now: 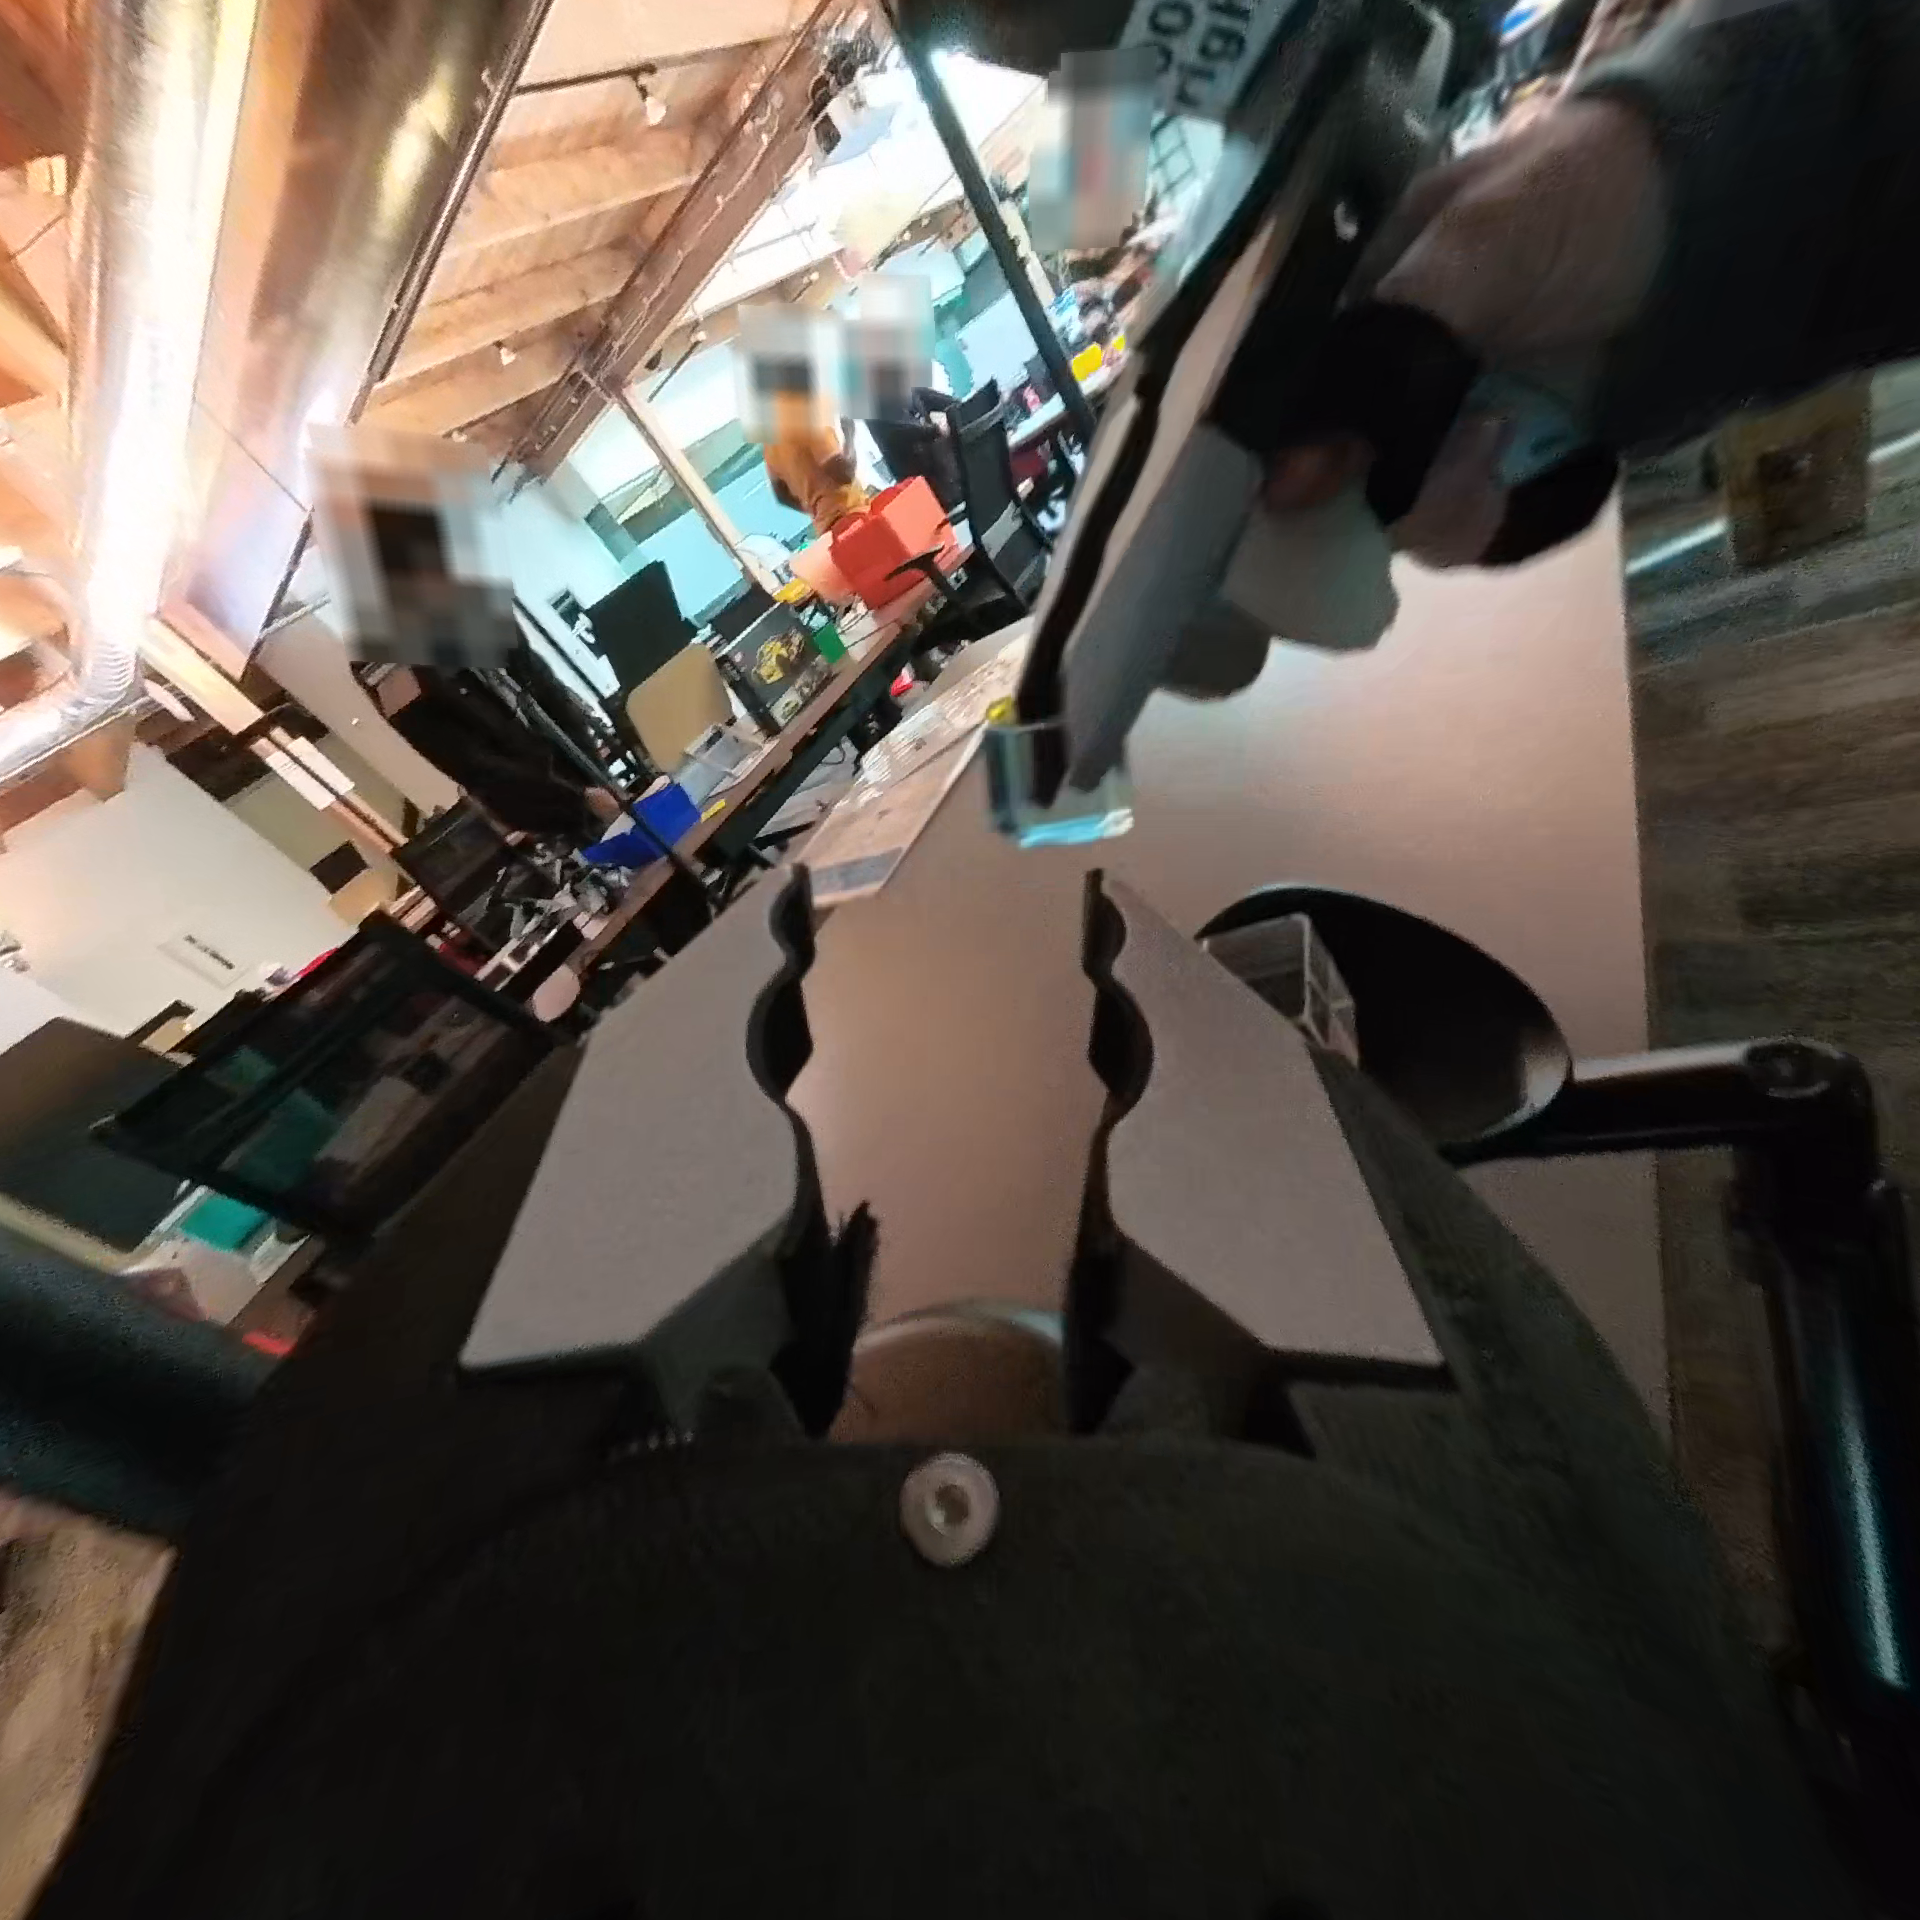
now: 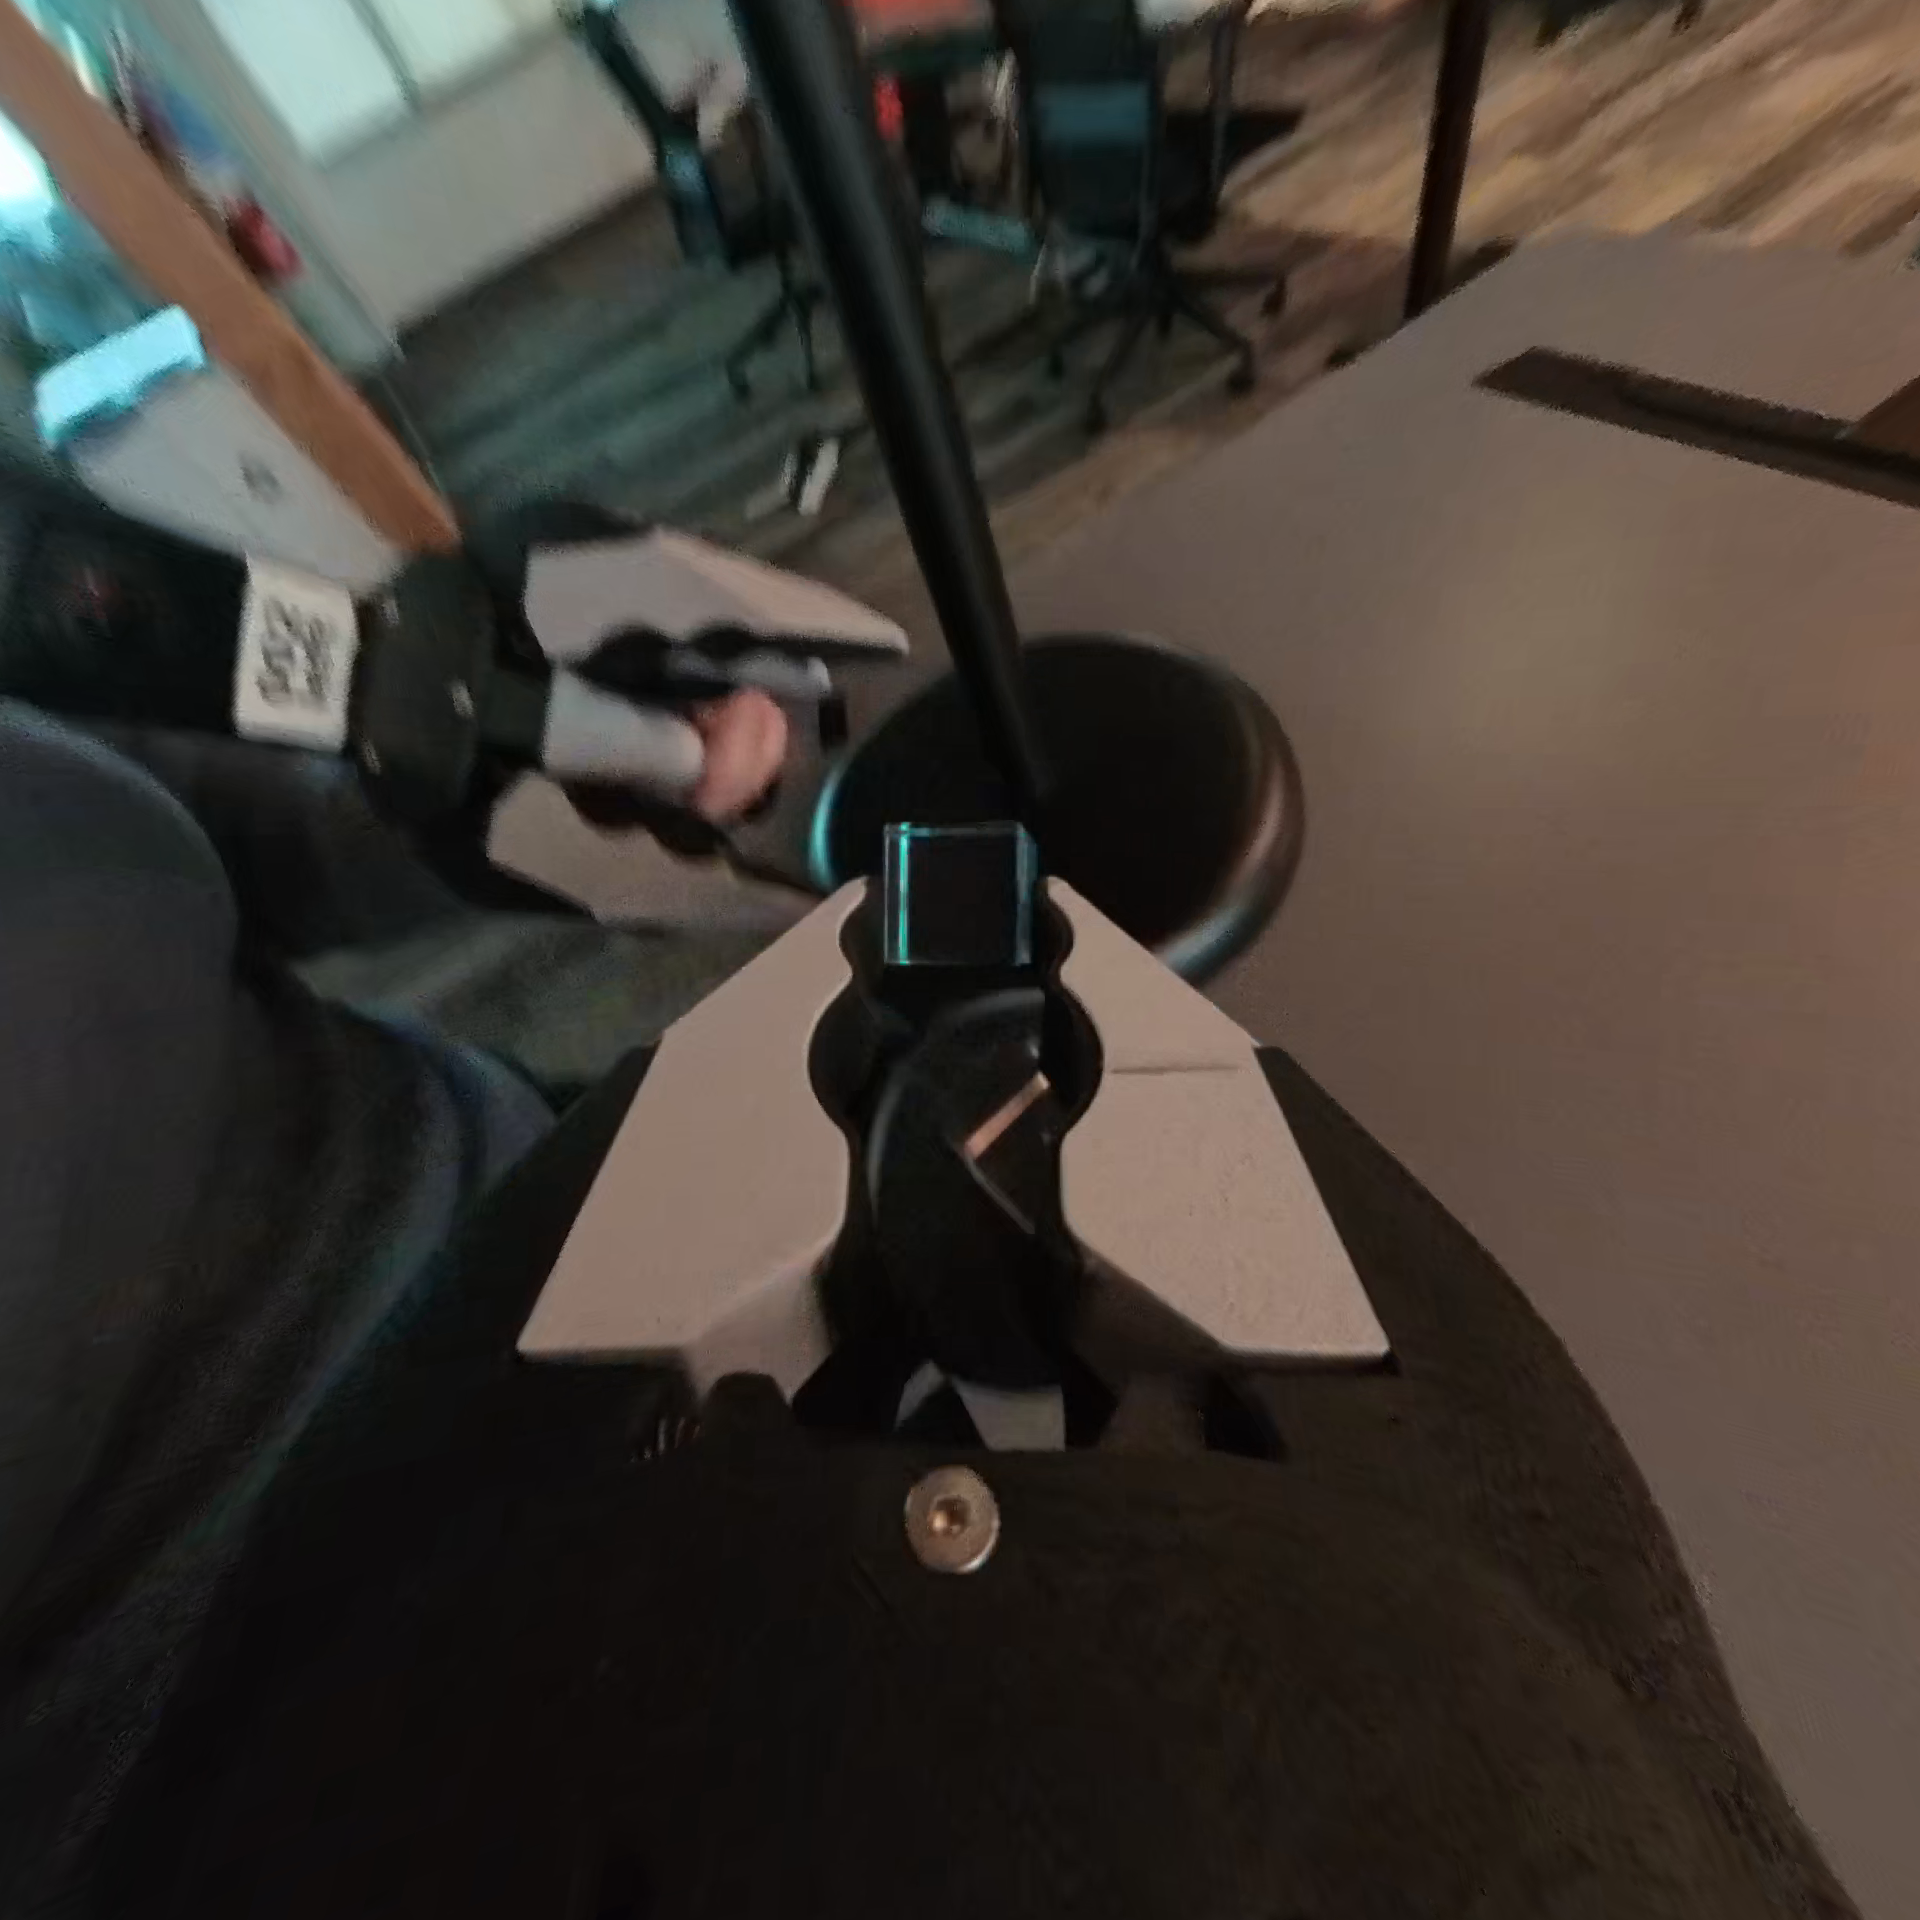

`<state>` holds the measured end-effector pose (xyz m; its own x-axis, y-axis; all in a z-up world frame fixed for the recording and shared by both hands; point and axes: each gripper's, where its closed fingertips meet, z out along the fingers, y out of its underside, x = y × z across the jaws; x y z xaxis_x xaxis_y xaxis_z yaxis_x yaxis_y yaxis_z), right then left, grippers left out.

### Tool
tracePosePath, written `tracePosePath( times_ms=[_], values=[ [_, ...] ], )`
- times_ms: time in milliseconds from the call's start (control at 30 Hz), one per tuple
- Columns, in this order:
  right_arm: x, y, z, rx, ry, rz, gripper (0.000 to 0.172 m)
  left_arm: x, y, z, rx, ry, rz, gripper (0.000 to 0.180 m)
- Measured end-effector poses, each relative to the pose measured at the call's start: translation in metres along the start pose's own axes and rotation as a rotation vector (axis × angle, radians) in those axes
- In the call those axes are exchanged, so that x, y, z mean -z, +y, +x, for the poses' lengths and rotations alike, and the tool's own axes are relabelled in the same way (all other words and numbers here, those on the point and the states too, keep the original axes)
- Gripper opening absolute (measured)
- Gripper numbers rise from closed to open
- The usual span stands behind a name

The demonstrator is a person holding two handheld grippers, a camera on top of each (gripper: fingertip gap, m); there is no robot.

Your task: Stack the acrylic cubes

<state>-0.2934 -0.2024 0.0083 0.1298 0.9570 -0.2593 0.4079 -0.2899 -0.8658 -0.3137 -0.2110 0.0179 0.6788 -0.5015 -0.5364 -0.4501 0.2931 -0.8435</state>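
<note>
Right claw [image 2: 961,914] is clamped on a clear glass cube [image 2: 958,896] over the round black stand base [image 2: 1195,790]; left claw [image 1: 940,914] is spread apart, holding nothing, above the worktop [image 1: 1403,779].

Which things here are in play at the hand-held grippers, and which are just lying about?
In play:
- right hand-held gripper, shut on a clear cube
- left hand-held gripper, open, nothing between its fingers
- black round stand base, just beyond the cube
- clear block on that base

Lying about:
- printed sheet on the table
- far desks' clutter: orange box, blue bin
</note>
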Motion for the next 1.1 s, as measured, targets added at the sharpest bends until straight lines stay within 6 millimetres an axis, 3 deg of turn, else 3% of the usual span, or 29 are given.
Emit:
tracePosePath(
  times_ms=[267,533,700,767,867,967,1100],
  values=[
    [-0.001,0.049,0.003,0.371,-0.264,-0.446,0.026,0.042,0.02,-0.009,0.074,-0.017,-0.066,0.049],
    [-0.013,0.069,0.005,0.435,-0.388,-0.604,0.026,0.075,0.029,-0.035,0.196,-0.09,-0.098,0.048],
    [-0.014,0.069,0.007,0.408,-0.39,-0.655,0.027,0.094,0.035,-0.051,0.26,-0.166,-0.109,0.056],
    [-0.012,0.062,0.009,0.399,-0.343,-0.633,0.043,0.102,0.039,-0.056,0.277,-0.186,-0.13,0.062],
    [0.001,0.035,0.004,0.371,-0.232,-0.476,0.052,0.115,0.036,-0.065,0.323,-0.211,-0.126,0.07],
    [0.022,0.0,-0.009,0.37,-0.046,-0.219,0.051,0.133,0.03,-0.079,0.399,-0.236,-0.07,0.072],
    [0.048,-0.043,-0.043,0.408,0.261,0.194,0.052,0.166,0.029,-0.114,0.45,-0.306,0.009,0.071]
  ],
)
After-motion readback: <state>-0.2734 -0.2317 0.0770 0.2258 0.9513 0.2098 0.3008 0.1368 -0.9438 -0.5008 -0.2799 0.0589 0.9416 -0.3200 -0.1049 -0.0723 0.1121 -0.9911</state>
